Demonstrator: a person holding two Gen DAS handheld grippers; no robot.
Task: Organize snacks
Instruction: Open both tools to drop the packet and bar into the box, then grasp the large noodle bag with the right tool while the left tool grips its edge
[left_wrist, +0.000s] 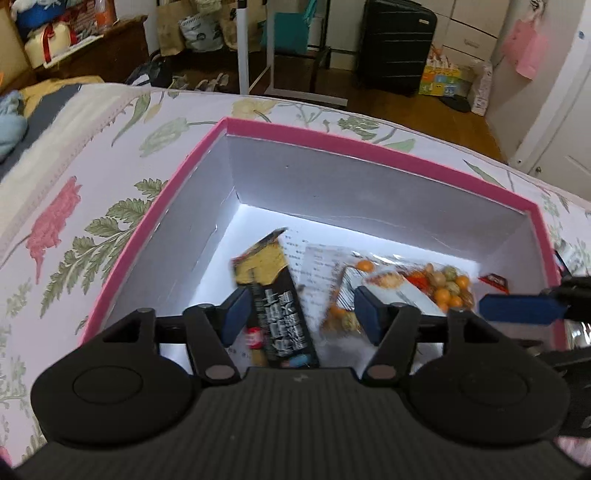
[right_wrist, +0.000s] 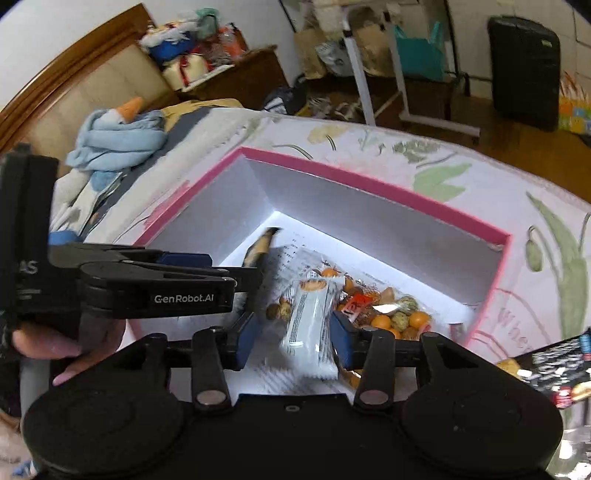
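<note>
While blur smears the black packet (left_wrist: 282, 317), both claws (left_wrist: 301, 314) (right_wrist: 291, 334) seemingly gape, gripping nothing.

The left gripper (left_wrist: 301, 314) is angled steeply downward, its blue-padded fingers (left_wrist: 236, 312) parted and no pad seen pressing on anything. The right gripper (right_wrist: 291, 336) is tilted down likewise, jaws parted. The two are held close side by side. A hand (right_wrist: 70, 343) is seen wrapped around the left gripper's handle.
</note>
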